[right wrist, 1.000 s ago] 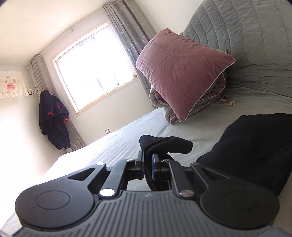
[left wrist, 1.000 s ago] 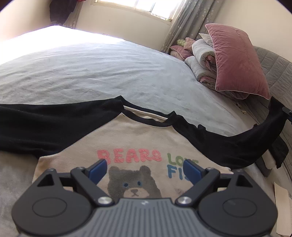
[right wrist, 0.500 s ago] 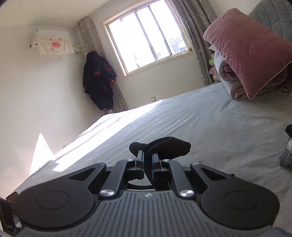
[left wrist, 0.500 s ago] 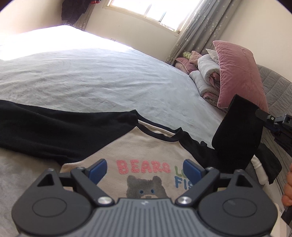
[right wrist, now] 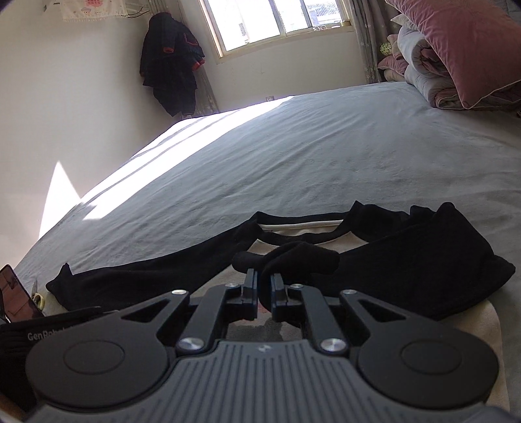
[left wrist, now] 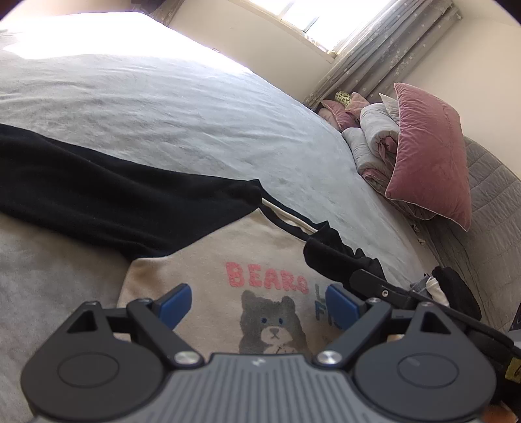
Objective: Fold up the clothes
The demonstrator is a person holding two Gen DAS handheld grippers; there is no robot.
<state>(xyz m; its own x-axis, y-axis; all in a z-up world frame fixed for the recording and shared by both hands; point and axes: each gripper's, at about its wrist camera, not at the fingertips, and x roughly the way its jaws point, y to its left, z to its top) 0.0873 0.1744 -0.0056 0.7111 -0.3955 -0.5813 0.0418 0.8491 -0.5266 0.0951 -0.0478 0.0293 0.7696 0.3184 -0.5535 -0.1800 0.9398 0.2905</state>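
Observation:
A cream sweatshirt (left wrist: 208, 270) with black sleeves, pink "BEARS" lettering and a bear print lies face up on the grey bed (left wrist: 182, 107). One black sleeve (left wrist: 97, 198) stretches flat to the left. My left gripper (left wrist: 257, 304) hovers open over the chest print, nothing between its blue pads. My right gripper (right wrist: 263, 294) is shut on the cuff of the other black sleeve (right wrist: 289, 260), holding it over the shirt's chest; that sleeve (right wrist: 423, 260) doubles back from the right shoulder. In the left wrist view the right gripper (left wrist: 374, 283) comes in from the right with the bunched cuff (left wrist: 329, 257).
Pink pillows (left wrist: 429, 153) and rolled quilts (left wrist: 374, 136) are stacked at the quilted headboard (left wrist: 488, 211). A dark jacket (right wrist: 171, 61) hangs by the window (right wrist: 276, 22). A phone (right wrist: 14, 296) stands at the bed's left edge. Small clothes (left wrist: 456, 289) lie right of the shirt.
My right gripper has swung left and down with the black sleeve, from out at the shirt's right side to over its chest. My left gripper drifted a little and stayed open.

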